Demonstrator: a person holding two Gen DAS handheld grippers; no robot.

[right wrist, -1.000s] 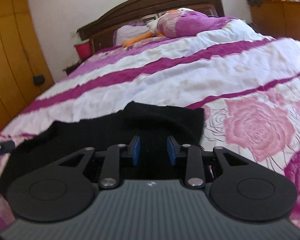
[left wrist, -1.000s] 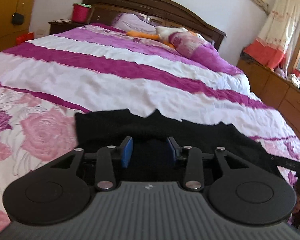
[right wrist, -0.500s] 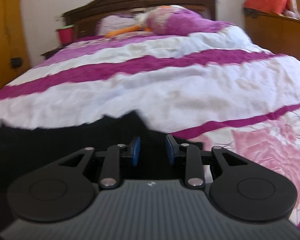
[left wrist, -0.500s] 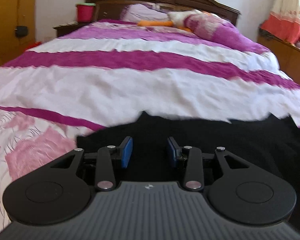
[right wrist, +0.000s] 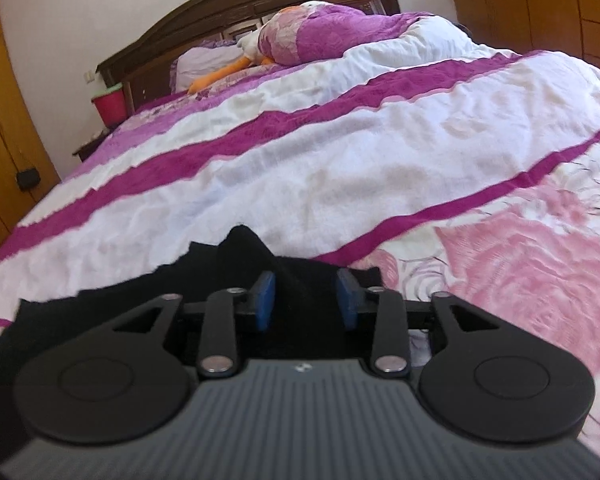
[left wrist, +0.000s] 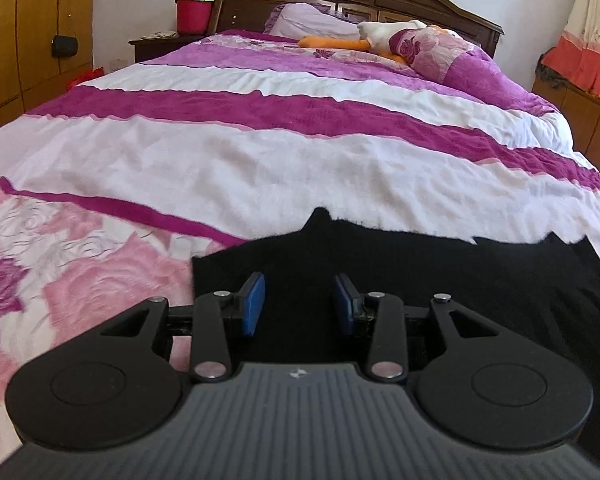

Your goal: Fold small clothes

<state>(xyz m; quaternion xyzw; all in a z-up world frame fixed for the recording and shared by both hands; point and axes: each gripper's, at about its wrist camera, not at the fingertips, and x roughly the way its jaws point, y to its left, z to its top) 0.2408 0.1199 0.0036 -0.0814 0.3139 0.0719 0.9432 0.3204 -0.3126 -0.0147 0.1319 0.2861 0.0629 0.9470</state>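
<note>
Black garment (left wrist: 420, 280) spread low on bed (left wrist: 260, 168), near edge; soft, light, limp, likely to sag and bunch; left hand-held gripper (left wrist: 299, 304) and right hand-held gripper (right wrist: 306, 300) both apart, above cloth, nothing pinched; best hold: outer corners.

L claw (left wrist: 299, 305) open over blk garment (left wrist: 440, 276).
</note>
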